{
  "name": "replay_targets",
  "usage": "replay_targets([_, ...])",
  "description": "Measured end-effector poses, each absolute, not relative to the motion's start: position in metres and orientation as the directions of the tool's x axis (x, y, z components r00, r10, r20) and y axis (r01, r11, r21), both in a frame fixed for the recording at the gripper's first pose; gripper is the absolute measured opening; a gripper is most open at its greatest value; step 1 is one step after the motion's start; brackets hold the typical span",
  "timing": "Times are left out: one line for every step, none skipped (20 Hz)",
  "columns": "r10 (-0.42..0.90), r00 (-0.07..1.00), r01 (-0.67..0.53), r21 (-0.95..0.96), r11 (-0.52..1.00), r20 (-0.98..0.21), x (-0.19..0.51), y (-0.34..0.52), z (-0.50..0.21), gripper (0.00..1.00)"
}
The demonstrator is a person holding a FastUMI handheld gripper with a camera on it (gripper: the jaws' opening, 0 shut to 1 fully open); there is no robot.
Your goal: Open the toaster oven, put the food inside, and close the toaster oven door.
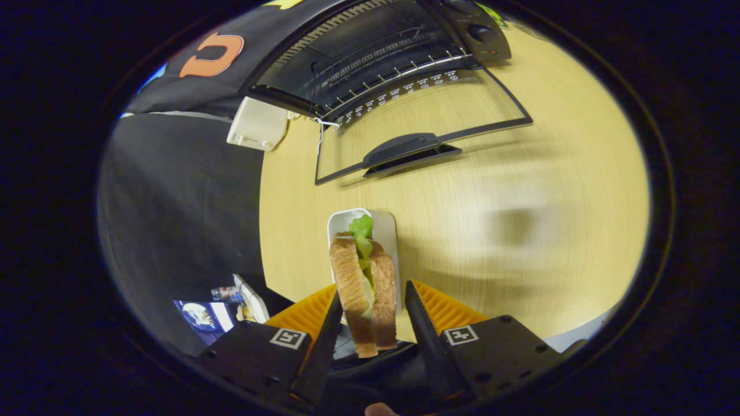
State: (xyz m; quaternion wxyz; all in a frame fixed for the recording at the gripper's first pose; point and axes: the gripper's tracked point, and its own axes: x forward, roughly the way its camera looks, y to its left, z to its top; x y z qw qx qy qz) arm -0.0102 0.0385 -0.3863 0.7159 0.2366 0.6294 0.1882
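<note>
Flanking layered sandwich (pixel 365 289), hand-held gripper (pixel 370 320)

The table (pixel 520 173), filling the right half of the frame, looks like pale wood with a fine grain and a matt sheen. At upper centre the oven (pixel 370 52) has thin metal rack wires and a clear glass door (pixel 422 115) in a dark matt frame. At lower centre, the sandwich (pixel 364 289) shows rough, porous bread.
</note>
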Motion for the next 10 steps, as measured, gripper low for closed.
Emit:
replay_targets([0.577, 0.132, 0.032, 0.585, 0.810, -0.806, -0.010, 0.040, -0.385, 0.65])
replay_targets([0.586, 0.123, 0.032, 0.593, 0.805, -0.801, -0.010, 0.042, -0.384, 0.59])
replay_targets([0.589, 0.116, 0.029, 0.596, 0.803, -0.800, -0.012, 0.044, -0.383, 0.52])
replay_targets([0.587, 0.110, 0.017, 0.592, 0.806, -0.802, -0.012, 0.043, -0.380, 0.45])
replay_targets([0.581, 0.108, -0.005, 0.584, 0.812, -0.807, -0.014, 0.042, -0.377, 0.43])
replay_targets([0.575, 0.104, -0.031, 0.575, 0.817, -0.812, -0.017, 0.042, -0.374, 0.39])
replay_targets([0.575, 0.107, -0.048, 0.574, 0.818, -0.811, -0.019, 0.043, -0.369, 0.38])
replay_targets([0.581, 0.107, -0.060, 0.578, 0.814, -0.807, -0.021, 0.044, -0.363, 0.37])
replay_targets([0.588, 0.112, -0.066, 0.585, 0.809, -0.801, -0.023, 0.045, -0.356, 0.37])
replay_targets([0.598, 0.120, -0.063, 0.595, 0.801, -0.793, -0.024, 0.046, -0.348, 0.36])
